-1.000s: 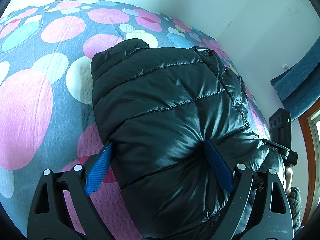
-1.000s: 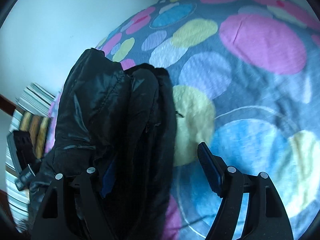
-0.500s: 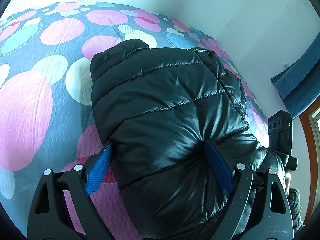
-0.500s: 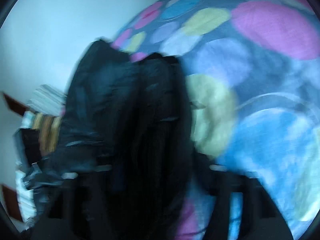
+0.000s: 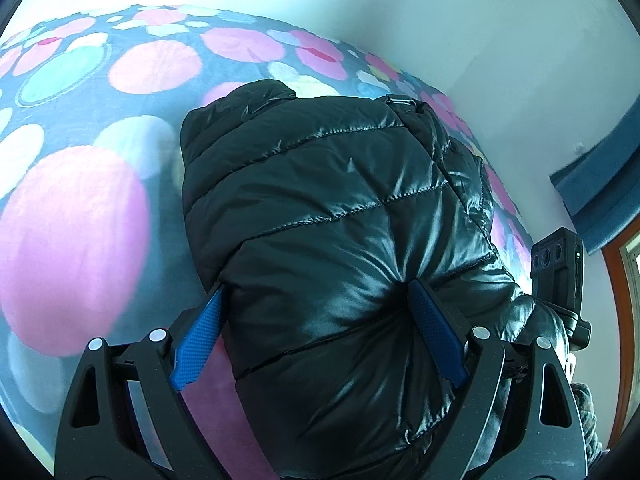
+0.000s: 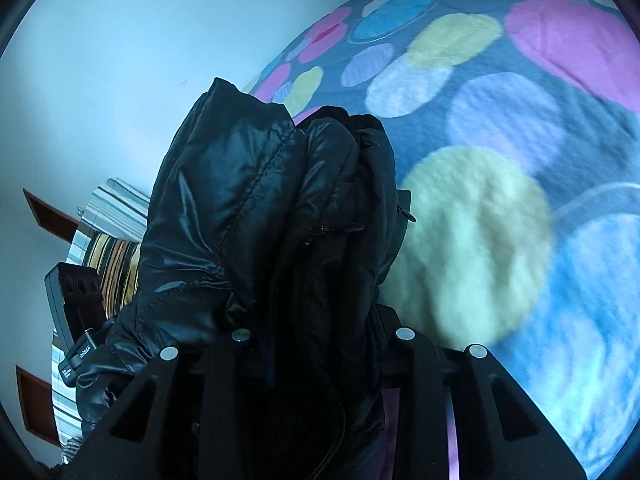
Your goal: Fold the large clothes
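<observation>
A shiny black quilted jacket (image 5: pixel 320 200) lies folded into a thick bundle on a bedspread (image 5: pixel 80 220) with coloured circles. My left gripper (image 5: pixel 316 288) straddles the bundle's near end at a wide spread. Its blue pads (image 5: pixel 432 320) dent the fabric, and creases fan out from the right one. In the right wrist view the jacket (image 6: pixel 240 200) shows its stacked edges and a zip. The jaws of my right gripper (image 6: pixel 316 312) are closing on those dark layers. The fabric bunches between them and hides the fingertips. Each wrist view shows the other gripper's black body (image 5: pixel 556 280) (image 6: pixel 76 300) beside the jacket.
The bedspread (image 6: pixel 500 120) spreads wide beyond the jacket. A white wall runs behind the bed. A blue curtain (image 5: pixel 592 184) and a wooden window frame (image 5: pixel 616 320) stand at the right. Striped fabric (image 6: pixel 108 240) lies past the jacket's far side.
The right gripper's jaws have come together from a wide spread onto the jacket's edge, and its blue pads are now buried in fabric. The left gripper keeps the same wide hold.
</observation>
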